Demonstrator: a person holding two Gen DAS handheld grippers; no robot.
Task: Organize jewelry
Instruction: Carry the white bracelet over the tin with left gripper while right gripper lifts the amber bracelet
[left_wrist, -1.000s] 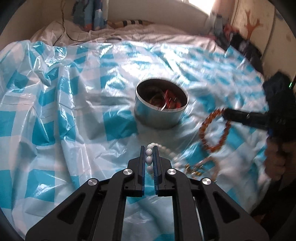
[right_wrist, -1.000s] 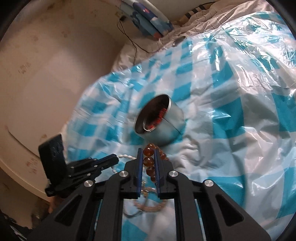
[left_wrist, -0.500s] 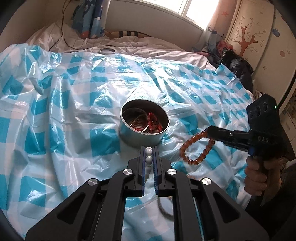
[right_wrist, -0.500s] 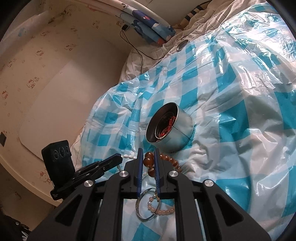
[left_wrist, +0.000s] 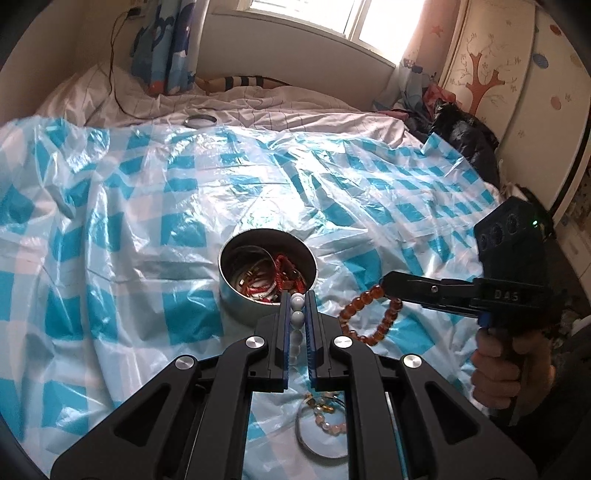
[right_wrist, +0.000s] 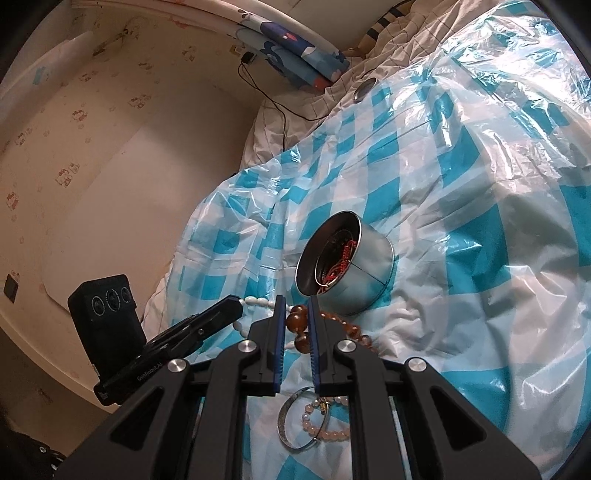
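Note:
A round metal tin sits on the blue-and-white checked plastic sheet, holding red cord and bangles. My left gripper is shut on a string of white beads, lifted just in front of the tin's near rim. My right gripper is shut on an amber bead bracelet, which hangs as a loop right of the tin. In the right wrist view the left gripper shows with the white beads trailing from its tip.
A silver bangle and a pale pink bead bracelet lie on the sheet below the grippers. A small round lid rests on the bedding at the back. A hand grips the right tool. Wall to the left.
My left gripper has risen with the white beads, so the tin now sits lower and nearer its tips. The amber bracelet has come up off the sheet and hangs free.

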